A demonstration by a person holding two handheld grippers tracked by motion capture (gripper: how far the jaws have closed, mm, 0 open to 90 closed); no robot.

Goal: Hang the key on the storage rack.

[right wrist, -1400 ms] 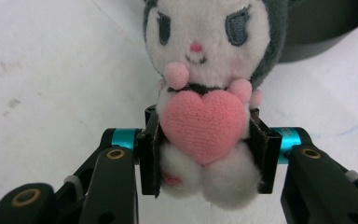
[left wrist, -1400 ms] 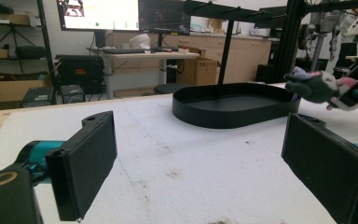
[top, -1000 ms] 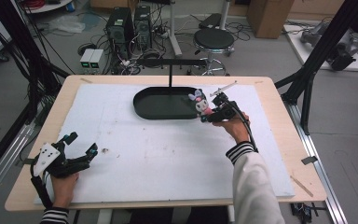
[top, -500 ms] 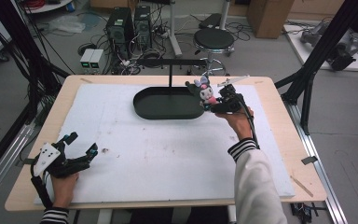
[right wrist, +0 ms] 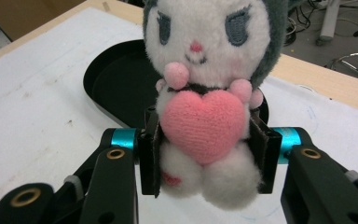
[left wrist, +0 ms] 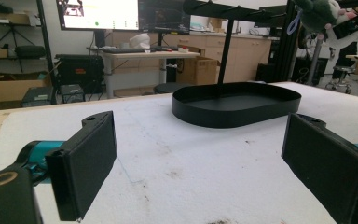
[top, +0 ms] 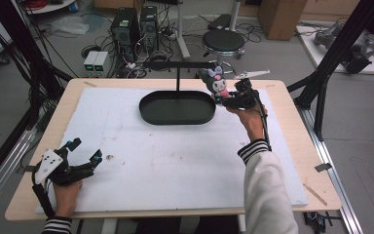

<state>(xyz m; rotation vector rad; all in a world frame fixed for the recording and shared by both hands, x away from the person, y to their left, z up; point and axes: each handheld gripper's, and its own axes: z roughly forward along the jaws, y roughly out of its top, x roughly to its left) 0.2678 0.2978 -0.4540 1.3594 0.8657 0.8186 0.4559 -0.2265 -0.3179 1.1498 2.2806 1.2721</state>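
Up and toward the stand has gone the right gripper (top: 230,99) since a second ago: it was low over the near right rim of the black tray (top: 148,109) then, and now it holds the plush (top: 216,83) high, just beside the right end of the stand's crossbar (top: 175,64). Its jaws are clamped on the toy's body, pads pressing in from both sides behind the pink heart (right wrist: 201,125), so the grip looks secure. The plush is off the table, above the tray's right end, with its loop (left wrist: 294,23) close to the bar in the left gripper view. The left gripper (top: 83,156) has kept its place near the front left corner of the white mat (top: 175,170), jaws wide apart with nothing between them. I judge the work to be hanging the plush on the bar; the lift seems nearly done, and threading the loop over the bar's end remains.
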